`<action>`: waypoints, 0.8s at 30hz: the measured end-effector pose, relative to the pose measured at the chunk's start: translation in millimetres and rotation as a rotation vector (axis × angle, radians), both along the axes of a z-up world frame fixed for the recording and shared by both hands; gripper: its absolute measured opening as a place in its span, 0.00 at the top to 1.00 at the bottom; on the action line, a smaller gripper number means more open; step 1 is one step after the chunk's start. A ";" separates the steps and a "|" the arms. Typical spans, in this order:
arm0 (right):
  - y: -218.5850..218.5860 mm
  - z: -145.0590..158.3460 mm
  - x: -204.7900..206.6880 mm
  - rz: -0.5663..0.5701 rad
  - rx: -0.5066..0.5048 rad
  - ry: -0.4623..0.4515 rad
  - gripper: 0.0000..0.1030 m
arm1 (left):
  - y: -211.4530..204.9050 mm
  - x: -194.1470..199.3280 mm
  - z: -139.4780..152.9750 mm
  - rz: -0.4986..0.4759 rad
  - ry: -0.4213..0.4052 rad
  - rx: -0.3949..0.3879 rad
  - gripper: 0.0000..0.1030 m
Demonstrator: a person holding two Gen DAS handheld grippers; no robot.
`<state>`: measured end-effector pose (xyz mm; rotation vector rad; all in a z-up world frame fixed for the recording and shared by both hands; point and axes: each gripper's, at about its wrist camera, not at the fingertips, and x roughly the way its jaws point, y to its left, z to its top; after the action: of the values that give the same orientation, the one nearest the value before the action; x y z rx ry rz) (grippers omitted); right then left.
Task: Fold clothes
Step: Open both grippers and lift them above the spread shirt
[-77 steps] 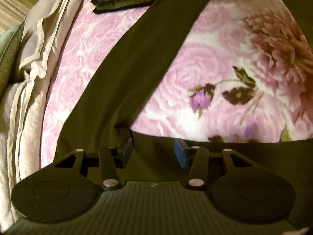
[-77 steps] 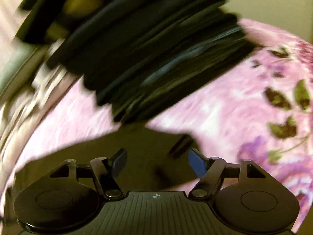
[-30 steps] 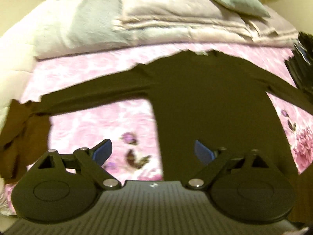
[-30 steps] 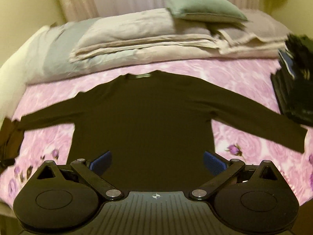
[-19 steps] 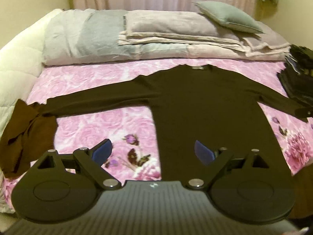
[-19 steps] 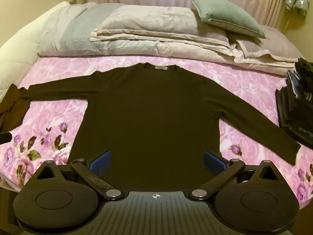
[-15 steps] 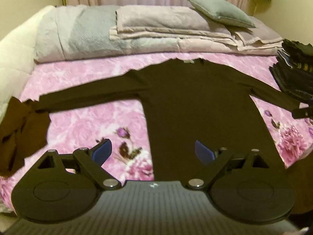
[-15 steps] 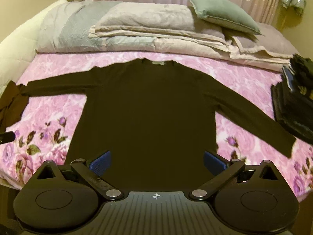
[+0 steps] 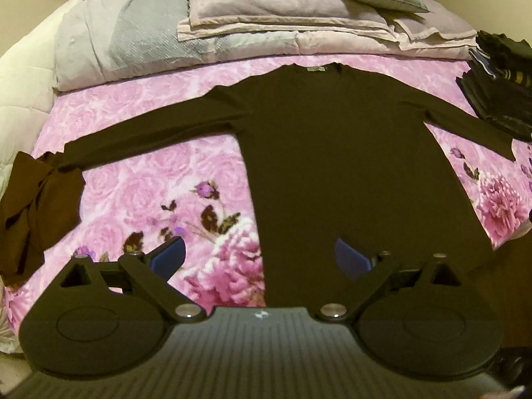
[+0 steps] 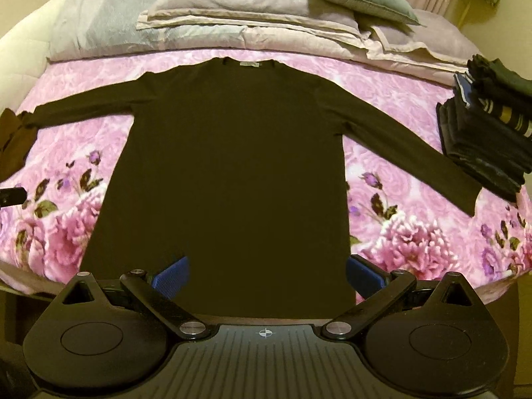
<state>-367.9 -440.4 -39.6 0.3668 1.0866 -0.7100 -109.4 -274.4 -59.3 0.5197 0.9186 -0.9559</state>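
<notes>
So a dark long-sleeved top (image 10: pixel 232 166) is laid out flat on the pink floral bedspread (image 10: pixel 409 232), neckline toward the folded bedding (image 10: pixel 232 23) at the head end, both sleeves spread out sideways, hem at the near edge. Nothing folded on it yet, by the look of it.

The left gripper (image 9: pixel 259 259) is seen hovering over the top's left hem corner, jaws opening with nothing clamped between them. The right gripper (image 10: pixel 267 276) is held wide apart above the hem too, empty.

The fabric looks thin and limp, so it can be expected to be light, floppy and prone to sagging or bunching if lifted from one point only. A pinch at a sleeve cuff or shoulder seam is probably the best hold, so the sleeve can be dragged across the body.

A stack of folded dark clothes (image 10: pixel 488 139) is sat right of the top, nearly touching the right cuff. A crumpled brown garment (image 9: pixel 30 209) is lying by the left cuff.
</notes>
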 end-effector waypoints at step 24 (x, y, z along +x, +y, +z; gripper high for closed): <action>-27.8 -38.1 -4.0 0.180 0.133 -0.065 0.00 | 14.0 -46.7 16.4 0.161 -0.020 0.077 0.02</action>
<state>-372.0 -468.3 -77.7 0.3973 1.0925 -0.4649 -156.0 -260.4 -42.9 0.5116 0.9672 -0.7714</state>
